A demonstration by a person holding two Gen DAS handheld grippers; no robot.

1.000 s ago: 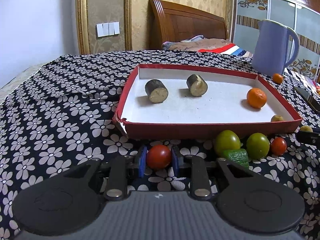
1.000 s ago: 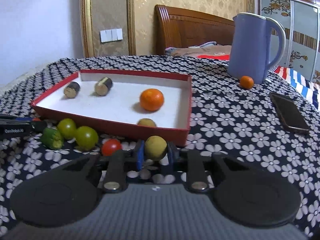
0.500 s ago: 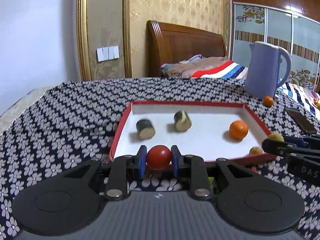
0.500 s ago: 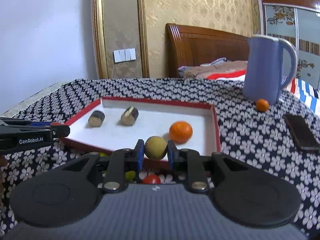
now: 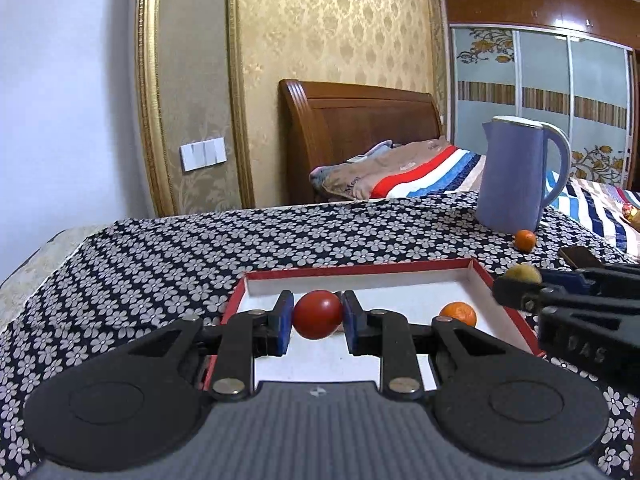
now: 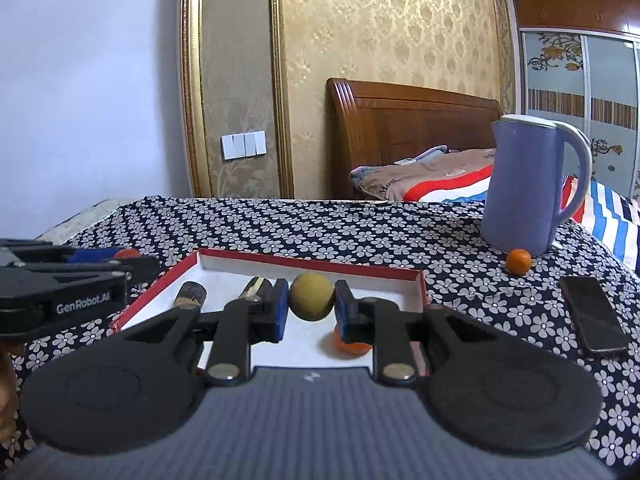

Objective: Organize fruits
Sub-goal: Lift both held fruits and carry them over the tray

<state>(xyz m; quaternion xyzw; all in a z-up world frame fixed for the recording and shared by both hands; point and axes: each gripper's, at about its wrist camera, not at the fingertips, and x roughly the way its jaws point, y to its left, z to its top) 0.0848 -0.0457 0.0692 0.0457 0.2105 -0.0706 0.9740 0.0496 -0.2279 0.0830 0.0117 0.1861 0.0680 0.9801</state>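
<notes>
- The left gripper [image 5: 316, 318] is clenched on a red tomato [image 5: 318, 314], held up over the near edge of the red tray [image 5: 360, 270]; the right gripper [image 6: 310, 304] is clamped on a yellowish round fruit [image 6: 311, 297], also held above the tray, toward its right side
- Already lying in the tray: an orange [image 5: 459, 314] near the right wall, and two dark cut pieces [image 6: 190, 295] toward the far left corner
- Risk, as I judge it: both fruits are round and smooth and pinched only at their sides; a loosened squeeze at this height would let them bounce on the white floor and roll over the low rim
- The two grippers are near each other over the same tray; lowering both together could knock one against the other, or drop a fruit onto the orange and send it rolling
- A small orange [image 6: 519, 261] sits on the tablecloth just beside the blue jug [image 6: 528, 184] near the far right edge, well apart from the tray; a reach for it could bump the jug or the phone [image 6: 592, 314] at the right edge
- The surface is a table under a black cloth [image 5: 200, 248] printed with white flowers; soft cloth, so the tray may shift if pushed
- Behind: a bed with a wooden headboard [image 5: 360, 128] and striped bedding, gold patterned wallpaper, a light switch [image 5: 203, 155], wardrobe doors on the right
</notes>
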